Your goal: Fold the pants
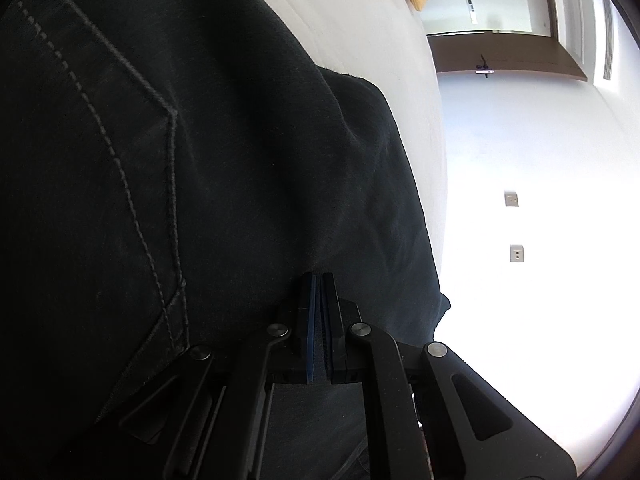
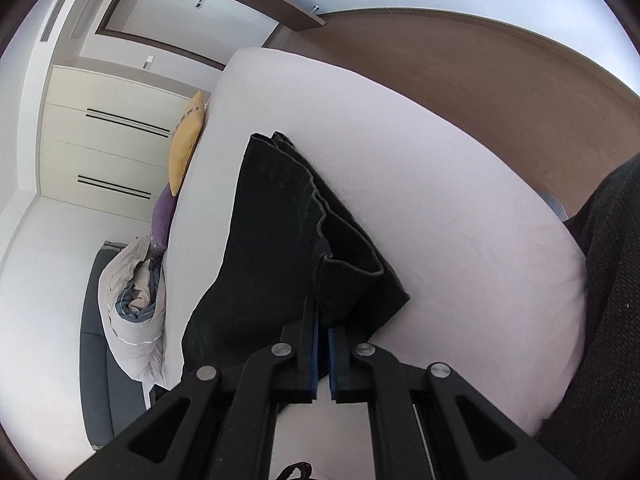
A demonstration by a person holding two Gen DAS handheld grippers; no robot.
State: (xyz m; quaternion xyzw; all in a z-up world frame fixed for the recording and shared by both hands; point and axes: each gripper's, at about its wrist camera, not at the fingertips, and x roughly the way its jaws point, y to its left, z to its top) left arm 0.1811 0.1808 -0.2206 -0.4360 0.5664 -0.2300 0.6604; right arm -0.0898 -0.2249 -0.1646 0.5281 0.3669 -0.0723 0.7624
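While both cameras are rolled sideways, your left gripper is clamped on the black pants, pocket stitching to its left. Your right gripper is pinching a folded pants edge; fabric lies on the white bed just ahead.

the black pants ran off the left and top edges of the left wrist view, their waist and hems out of sight. the fabric covered the tips of the left gripper. on the right wrist view the right gripper had its fingertips buried in cloth. the yellow pillow bore lettering too small to read, at the bed edge.
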